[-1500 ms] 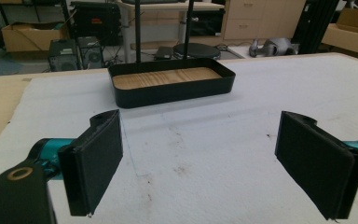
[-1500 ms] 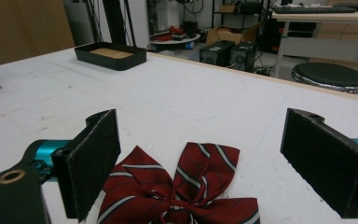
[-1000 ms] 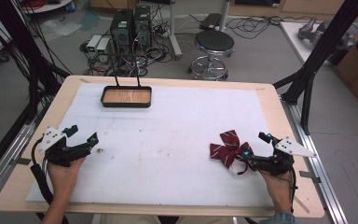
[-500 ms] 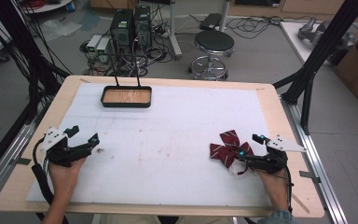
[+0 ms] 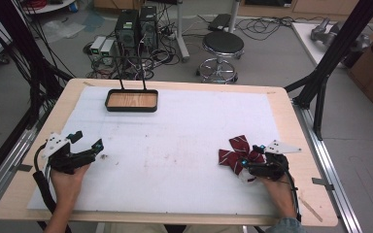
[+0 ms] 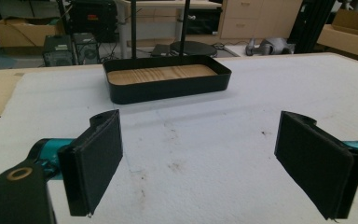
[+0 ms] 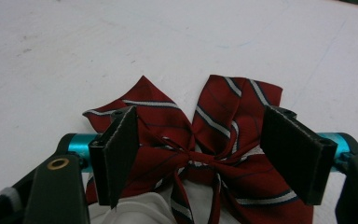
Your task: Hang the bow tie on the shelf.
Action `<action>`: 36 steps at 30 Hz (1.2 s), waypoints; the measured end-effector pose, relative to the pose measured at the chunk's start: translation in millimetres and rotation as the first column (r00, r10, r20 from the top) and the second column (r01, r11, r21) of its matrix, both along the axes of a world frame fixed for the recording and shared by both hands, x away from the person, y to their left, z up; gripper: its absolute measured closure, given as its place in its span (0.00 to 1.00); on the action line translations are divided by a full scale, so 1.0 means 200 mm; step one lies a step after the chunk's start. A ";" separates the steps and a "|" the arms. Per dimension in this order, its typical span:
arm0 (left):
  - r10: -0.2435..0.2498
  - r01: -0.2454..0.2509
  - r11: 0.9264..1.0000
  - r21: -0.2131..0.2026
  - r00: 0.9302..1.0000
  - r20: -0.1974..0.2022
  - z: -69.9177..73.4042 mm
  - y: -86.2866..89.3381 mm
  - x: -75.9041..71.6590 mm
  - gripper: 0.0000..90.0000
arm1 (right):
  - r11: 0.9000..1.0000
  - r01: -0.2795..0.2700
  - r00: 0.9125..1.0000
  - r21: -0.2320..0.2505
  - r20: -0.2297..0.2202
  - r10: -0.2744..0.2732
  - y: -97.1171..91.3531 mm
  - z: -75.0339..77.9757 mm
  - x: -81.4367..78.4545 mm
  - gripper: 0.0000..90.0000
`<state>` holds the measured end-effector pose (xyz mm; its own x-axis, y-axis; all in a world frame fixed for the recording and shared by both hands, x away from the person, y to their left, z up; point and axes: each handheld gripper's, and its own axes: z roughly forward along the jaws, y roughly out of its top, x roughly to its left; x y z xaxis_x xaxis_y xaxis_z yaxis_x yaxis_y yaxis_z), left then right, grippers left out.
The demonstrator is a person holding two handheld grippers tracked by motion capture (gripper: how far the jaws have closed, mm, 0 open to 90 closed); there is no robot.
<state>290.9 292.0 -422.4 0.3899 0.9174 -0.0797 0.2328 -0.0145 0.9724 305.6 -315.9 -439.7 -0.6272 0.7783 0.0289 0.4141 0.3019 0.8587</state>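
The left gripper (image 5: 88,148) rests near the table's left edge, jaws spread wide and empty, pointed toward the black tray (image 5: 131,101) at the far side. At the right, the right gripper (image 7: 209,154) straddles the red striped bow tie (image 7: 205,144); its 2 jaws have just been closing around the knot without pinching yet. Next: finish closing, then lift.

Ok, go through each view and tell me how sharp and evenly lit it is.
High view: even light, soft detail, table without glare. Left gripper view: pads and black tray fairly sharp, faint shadows. Right gripper view: striped red bow crisp at its knot, white mat bright and soft farther off.
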 end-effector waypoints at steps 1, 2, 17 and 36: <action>-0.001 0.001 1.000 0.000 1.000 -0.001 0.00 0.00 0.00 0.17 | 1.000 0.000 1.000 -0.001 -0.008 0.000 0.00 0.00 0.00 0.30; -0.002 0.002 1.000 -0.001 1.000 -0.002 0.00 0.00 0.00 0.17 | 1.000 0.000 1.000 0.002 -0.022 0.000 0.01 -0.01 0.01 0.32; -0.011 0.011 1.000 -0.006 1.000 -0.013 -0.01 -0.01 0.01 0.17 | 0.995 0.014 0.989 -0.097 -0.147 -0.028 0.05 -0.05 0.05 0.47; -0.013 0.013 1.000 0.002 1.000 -0.021 -0.01 -0.01 0.01 0.17 | 0.995 0.095 0.995 -0.027 -0.037 -0.096 0.07 0.03 0.00 0.74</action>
